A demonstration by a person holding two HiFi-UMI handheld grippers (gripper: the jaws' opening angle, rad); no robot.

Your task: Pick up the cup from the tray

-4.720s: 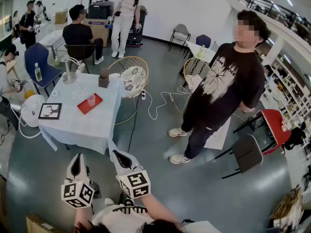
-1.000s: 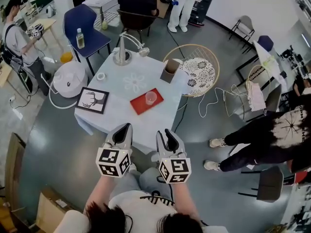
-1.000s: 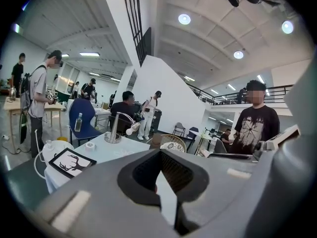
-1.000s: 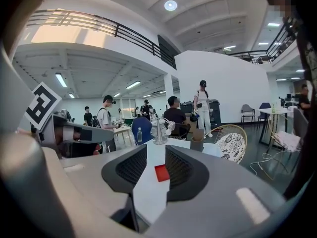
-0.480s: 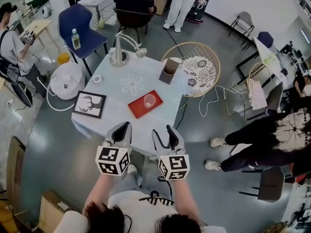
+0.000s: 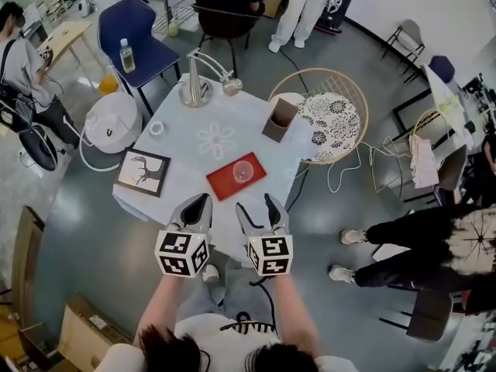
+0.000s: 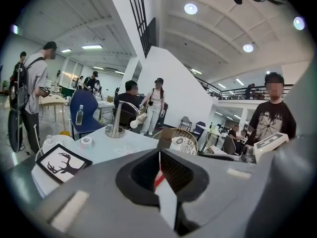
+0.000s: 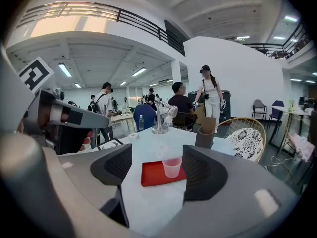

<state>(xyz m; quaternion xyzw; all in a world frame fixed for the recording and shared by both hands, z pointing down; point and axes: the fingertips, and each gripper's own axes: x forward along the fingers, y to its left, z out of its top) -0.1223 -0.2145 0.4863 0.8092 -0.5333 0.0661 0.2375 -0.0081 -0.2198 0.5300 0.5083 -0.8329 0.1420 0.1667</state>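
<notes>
A clear plastic cup stands upright on a red tray near the front edge of the white-clothed table. My left gripper is shut and holds nothing, just short of the table's near edge. Beside it, my right gripper is open and empty, pointing at the tray. In the right gripper view the cup and tray show between the spread jaws of the right gripper, still some way ahead. In the left gripper view the left gripper has its jaws pressed together, leaving only a red sliver of tray.
On the table are a framed deer picture, a desk lamp, a brown box and a tape roll. A wicker chair stands at the table's right, a blue chair behind. A person stands at right.
The table and tray have drawn nearer to both grippers over the last second. The right gripper's jaws look wider apart than a second ago. The left stays shut.
</notes>
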